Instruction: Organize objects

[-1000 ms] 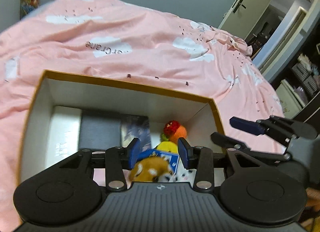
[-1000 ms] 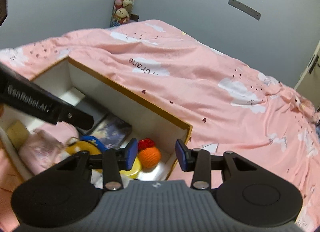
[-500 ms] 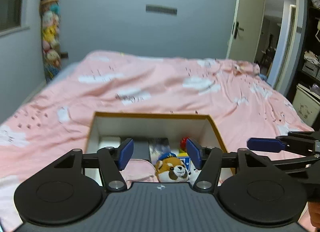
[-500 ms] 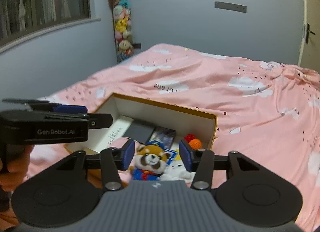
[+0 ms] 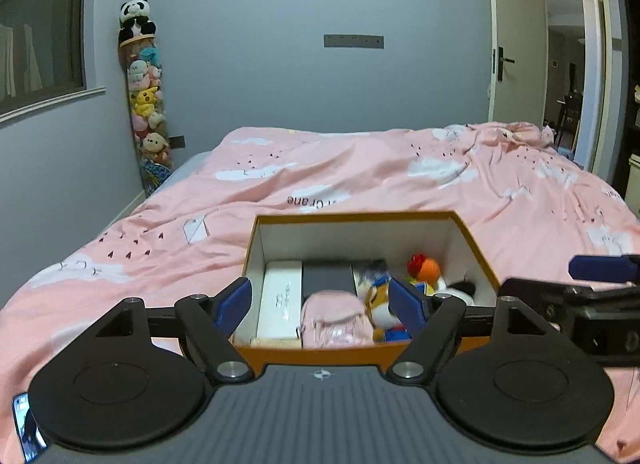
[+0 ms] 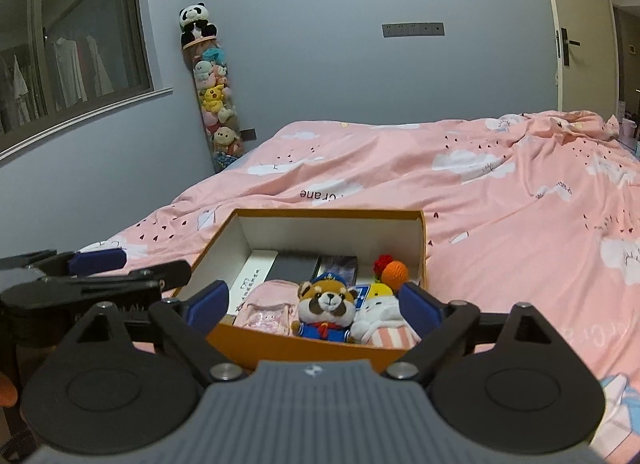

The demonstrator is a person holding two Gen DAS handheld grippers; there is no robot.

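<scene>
Both the left gripper (image 5: 320, 302) & right gripper (image 6: 314, 304), jaws apart & empty, had pulled back from the orange box (image 6: 423, 240) w/ the red panda plush (image 6: 326, 310) inside near its front wall, so packing looked about done.

Blue-grey painted walls (image 5: 260, 96), dim indoor light. Big bed with a pink cloud-print duvet (image 6: 500, 200), a dark-framed window (image 6: 72, 64) on the left, and a cream door (image 5: 516, 36) open onto a lit hallway.
</scene>
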